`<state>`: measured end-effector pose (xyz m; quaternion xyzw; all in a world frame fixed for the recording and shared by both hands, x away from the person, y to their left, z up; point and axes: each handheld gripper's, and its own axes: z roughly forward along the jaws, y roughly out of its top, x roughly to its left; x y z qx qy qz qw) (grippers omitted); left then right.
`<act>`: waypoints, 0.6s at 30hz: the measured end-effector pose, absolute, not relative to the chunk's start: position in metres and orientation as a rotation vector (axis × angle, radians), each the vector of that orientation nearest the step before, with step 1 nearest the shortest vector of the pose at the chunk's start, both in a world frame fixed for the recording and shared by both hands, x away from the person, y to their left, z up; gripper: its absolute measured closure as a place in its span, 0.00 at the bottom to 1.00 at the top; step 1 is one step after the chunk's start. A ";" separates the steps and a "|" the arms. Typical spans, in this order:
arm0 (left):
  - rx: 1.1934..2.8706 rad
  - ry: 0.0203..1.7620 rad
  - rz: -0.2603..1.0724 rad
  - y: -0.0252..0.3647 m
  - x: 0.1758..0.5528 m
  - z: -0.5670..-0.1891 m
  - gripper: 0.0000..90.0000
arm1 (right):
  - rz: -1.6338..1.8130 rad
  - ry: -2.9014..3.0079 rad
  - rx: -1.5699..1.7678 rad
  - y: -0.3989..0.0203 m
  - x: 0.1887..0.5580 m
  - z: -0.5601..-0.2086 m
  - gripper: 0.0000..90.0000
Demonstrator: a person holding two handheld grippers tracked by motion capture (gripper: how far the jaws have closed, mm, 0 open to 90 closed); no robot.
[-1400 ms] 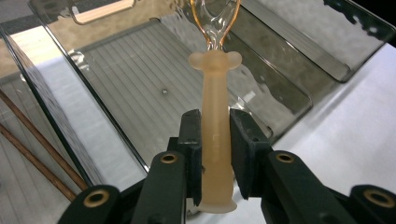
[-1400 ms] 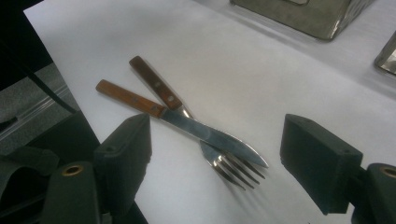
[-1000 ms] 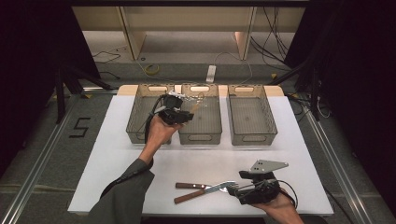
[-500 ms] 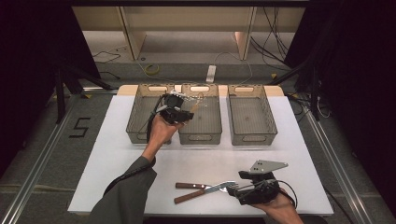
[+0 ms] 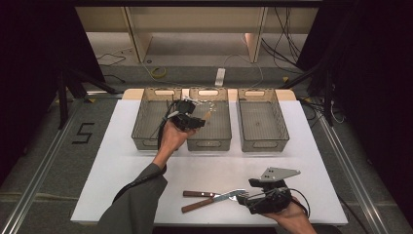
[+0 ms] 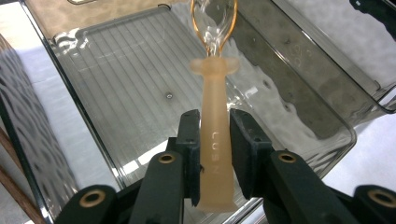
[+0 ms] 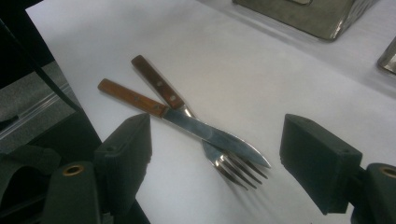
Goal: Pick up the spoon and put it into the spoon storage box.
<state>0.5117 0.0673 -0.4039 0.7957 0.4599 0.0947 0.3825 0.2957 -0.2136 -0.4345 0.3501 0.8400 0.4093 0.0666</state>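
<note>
A translucent peach plastic spoon [image 6: 214, 107] hangs bowl-first over the floor of the middle grey bin [image 5: 209, 145]. Its handle stands between the black pads of my left gripper [image 6: 215, 122], which still touch it on both sides; these jaws have just been opening a little. In the high view the left gripper [image 5: 194, 118] is held above that bin. A wooden-handled knife [image 7: 140, 101] lies crossed over a wooden-handled fork [image 7: 161, 85] on the white table. My right gripper [image 7: 219, 140] stands open just short of their tips, near the front edge [image 5: 246, 197].
Three grey bins stand in a row at the back: the left bin [image 5: 146, 141], the middle one and the right bin [image 5: 263, 145]. The white tabletop [image 5: 122, 185] ends close behind the right hand. Dark floor and rails surround the table.
The left hand with the spoon has shifted slightly over the middle bin. The right hand, the knife and the fork have not moved.
</note>
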 end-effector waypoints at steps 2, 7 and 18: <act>2.016 1.175 0.214 0.067 0.512 -0.403 0.63 | 1.237 2.535 1.056 -0.213 0.296 -0.434 0.29; 1.992 1.180 0.203 0.070 0.509 -0.396 0.44 | 1.238 2.531 1.057 -0.213 0.295 -0.434 0.29; 1.950 1.106 0.199 0.094 0.473 -0.377 0.26 | 1.244 2.535 1.037 -0.211 0.295 -0.432 0.29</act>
